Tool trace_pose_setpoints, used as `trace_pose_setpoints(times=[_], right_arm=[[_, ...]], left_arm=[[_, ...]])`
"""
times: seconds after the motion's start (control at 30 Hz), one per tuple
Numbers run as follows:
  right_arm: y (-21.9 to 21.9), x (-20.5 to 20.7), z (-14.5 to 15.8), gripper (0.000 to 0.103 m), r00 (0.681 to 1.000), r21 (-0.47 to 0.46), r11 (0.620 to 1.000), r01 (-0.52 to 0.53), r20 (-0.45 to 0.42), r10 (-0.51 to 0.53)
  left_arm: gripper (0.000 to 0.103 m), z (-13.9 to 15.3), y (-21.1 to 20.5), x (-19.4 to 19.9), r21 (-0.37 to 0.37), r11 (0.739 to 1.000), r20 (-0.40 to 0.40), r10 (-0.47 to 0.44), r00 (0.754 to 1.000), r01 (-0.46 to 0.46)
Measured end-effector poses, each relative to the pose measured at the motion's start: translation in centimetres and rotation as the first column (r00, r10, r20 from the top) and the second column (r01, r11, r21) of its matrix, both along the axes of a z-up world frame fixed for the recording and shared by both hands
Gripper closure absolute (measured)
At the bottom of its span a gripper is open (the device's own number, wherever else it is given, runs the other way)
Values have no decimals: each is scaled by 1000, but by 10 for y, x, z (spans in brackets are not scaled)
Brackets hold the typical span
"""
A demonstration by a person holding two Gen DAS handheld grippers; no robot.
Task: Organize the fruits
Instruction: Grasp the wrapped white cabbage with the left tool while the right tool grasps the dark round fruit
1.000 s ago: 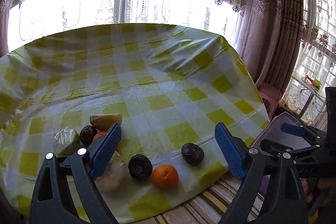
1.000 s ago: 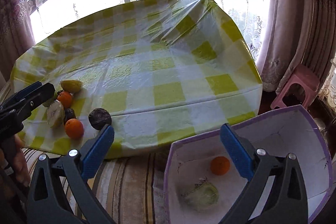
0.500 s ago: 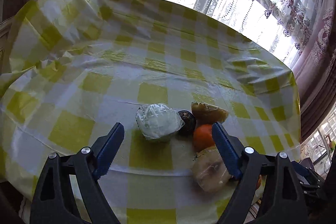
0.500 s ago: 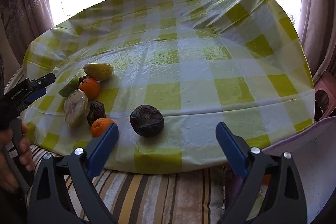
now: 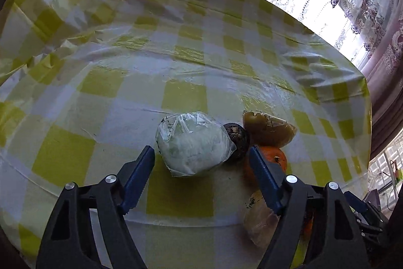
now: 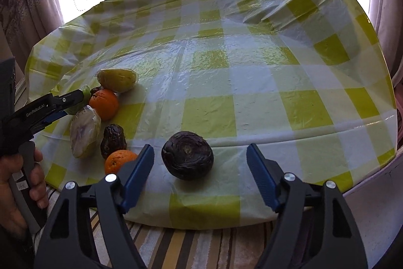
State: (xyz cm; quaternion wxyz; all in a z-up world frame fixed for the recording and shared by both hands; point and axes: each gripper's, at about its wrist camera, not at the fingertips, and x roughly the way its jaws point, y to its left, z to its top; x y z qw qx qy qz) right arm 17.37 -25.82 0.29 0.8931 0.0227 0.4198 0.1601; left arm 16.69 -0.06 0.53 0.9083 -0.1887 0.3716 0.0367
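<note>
L tool (image 5: 201, 165) open, straddling bagged fruit (image 5: 192, 144) in the cluster at table (image 5: 176, 54) edge, lined up to grab. R tool (image 6: 200, 163) open, framing lone dark fruit (image 6: 187, 155) nr front edge.

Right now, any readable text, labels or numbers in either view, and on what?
"GenRobot.AI": white print on the black body of the left gripper, seen from the right wrist view.
Small dark marks on the clear plastic bag around the pale green fruit: too small to read.
Nothing else legible.
</note>
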Motion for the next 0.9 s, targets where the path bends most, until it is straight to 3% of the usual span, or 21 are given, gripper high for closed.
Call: trace_pose_setpoints(times=[0.17, 0.37, 0.9], right_arm=[[5, 3, -5, 40, 1000, -2, 1000, -17, -20, 17], [9, 1, -5, 60, 999, -2, 999, -49, -18, 49], [1, -15, 5, 62, 1000, 8, 1000, -26, 14, 26]], left_arm=[[46, -7, 4, 6, -18, 1000, -23, 5, 1000, -6], [49, -7, 5, 5, -16, 1000, -23, 15, 1000, -15], [49, 10, 3, -16, 14, 999, 41, 44, 998, -44]])
